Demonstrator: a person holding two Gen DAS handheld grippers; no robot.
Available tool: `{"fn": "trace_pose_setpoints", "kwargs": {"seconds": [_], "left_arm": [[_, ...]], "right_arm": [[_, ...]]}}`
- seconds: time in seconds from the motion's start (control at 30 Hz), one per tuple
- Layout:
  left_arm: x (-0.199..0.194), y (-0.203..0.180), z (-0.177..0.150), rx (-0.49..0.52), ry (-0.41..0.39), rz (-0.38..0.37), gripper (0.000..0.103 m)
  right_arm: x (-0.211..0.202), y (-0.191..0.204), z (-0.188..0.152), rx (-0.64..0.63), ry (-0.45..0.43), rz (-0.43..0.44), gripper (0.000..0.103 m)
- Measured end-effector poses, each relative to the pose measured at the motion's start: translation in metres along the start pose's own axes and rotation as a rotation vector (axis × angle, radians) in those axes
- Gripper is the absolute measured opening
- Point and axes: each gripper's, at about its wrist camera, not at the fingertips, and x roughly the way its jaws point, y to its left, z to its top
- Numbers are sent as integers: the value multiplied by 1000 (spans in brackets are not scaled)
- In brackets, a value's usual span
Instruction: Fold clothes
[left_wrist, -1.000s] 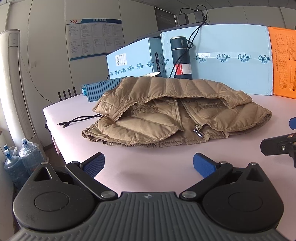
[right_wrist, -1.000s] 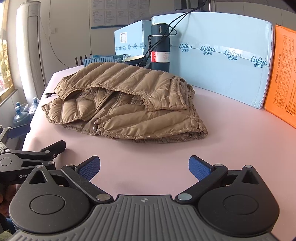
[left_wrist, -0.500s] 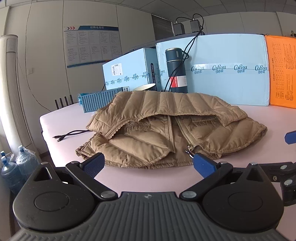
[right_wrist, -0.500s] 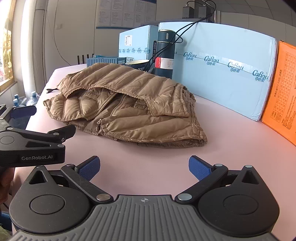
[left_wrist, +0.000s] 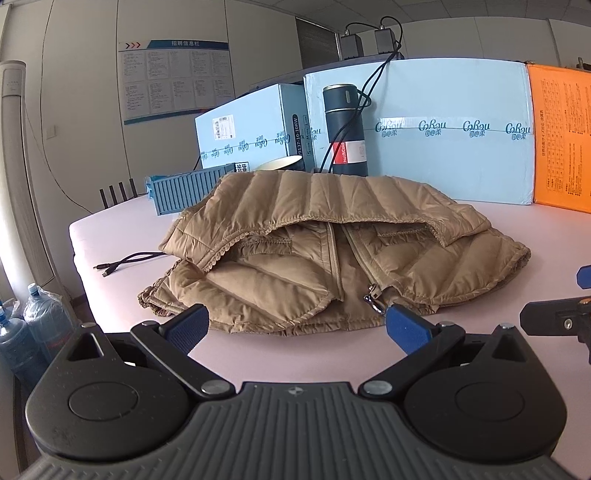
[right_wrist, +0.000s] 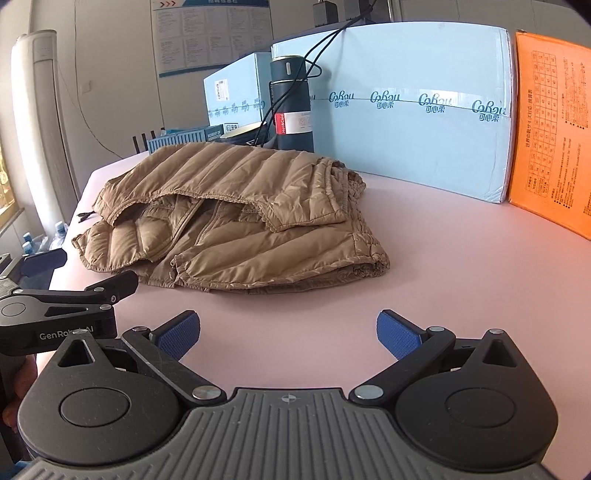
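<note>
Partly folded tan down jacket (left_wrist: 332, 251) near the bench's (right_wrist: 443, 266) far-left corner; left gripper (left_wrist: 297, 328) and right gripper (right_wrist: 288, 332) spread wide, empty; final folds seemingly remain.

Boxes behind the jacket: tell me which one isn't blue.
The orange box, at the far right of the row, beside the large light-blue box; the smaller box further left is light blue too.

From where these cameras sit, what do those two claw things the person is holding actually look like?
Each is mostly black: the left gripper and right gripper have two round black discs, angled black arms with silver rivets, and blue textured pads at the fingertips. A grey ribbed body sits between the discs. White "GenRobot.AI" lettering marks the left one's side. No cables or sleeves show.
</note>
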Motion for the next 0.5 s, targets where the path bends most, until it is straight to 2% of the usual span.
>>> {"fn": "trace_pose_setpoints", "kwargs": {"seconds": [0.37, 0.5], "left_arm": [[-1, 2, -1, 12, 21, 7, 103], [-2, 2, 0, 19, 12, 20, 103]], "right_arm": [[-9, 5, 2, 14, -25, 57, 103], [-11, 13, 1, -23, -27, 47, 103]]}}
